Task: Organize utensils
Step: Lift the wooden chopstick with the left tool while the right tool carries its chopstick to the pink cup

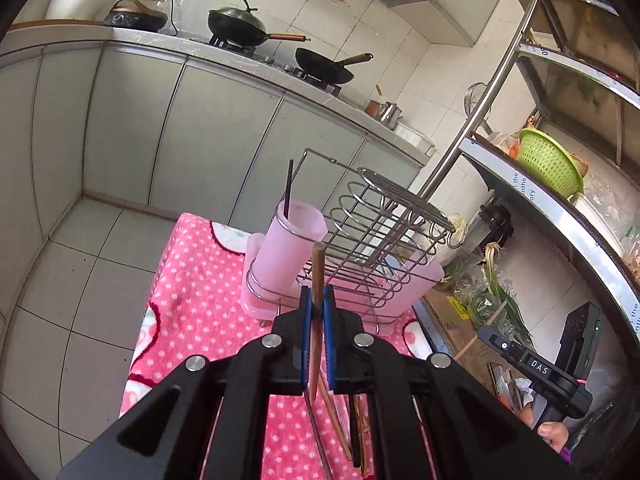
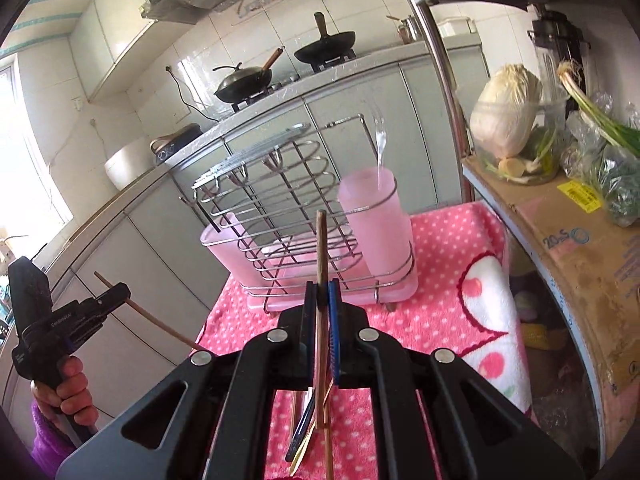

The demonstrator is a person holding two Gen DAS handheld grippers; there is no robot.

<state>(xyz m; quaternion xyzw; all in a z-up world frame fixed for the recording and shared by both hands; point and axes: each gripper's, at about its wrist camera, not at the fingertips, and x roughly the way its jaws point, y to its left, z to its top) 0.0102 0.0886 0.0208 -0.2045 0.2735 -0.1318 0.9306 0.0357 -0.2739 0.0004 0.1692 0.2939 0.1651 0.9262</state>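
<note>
On a pink polka-dot cloth (image 1: 192, 280) in a tiled kitchen, a wire utensil rack with pink plastic cups (image 1: 344, 248) is faced, while one brown wooden chopstick (image 1: 317, 280) is clamped upright in the left gripper (image 1: 317, 312) and another wooden chopstick (image 2: 321, 256) in the right gripper (image 2: 322, 300).

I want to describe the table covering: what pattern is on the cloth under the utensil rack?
Pink cloth with white polka dots, clearest in the right wrist view.

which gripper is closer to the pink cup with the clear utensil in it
Right. The right gripper sits just in front of that pink cup; the left gripper is off past the wire rack's far end.
</note>
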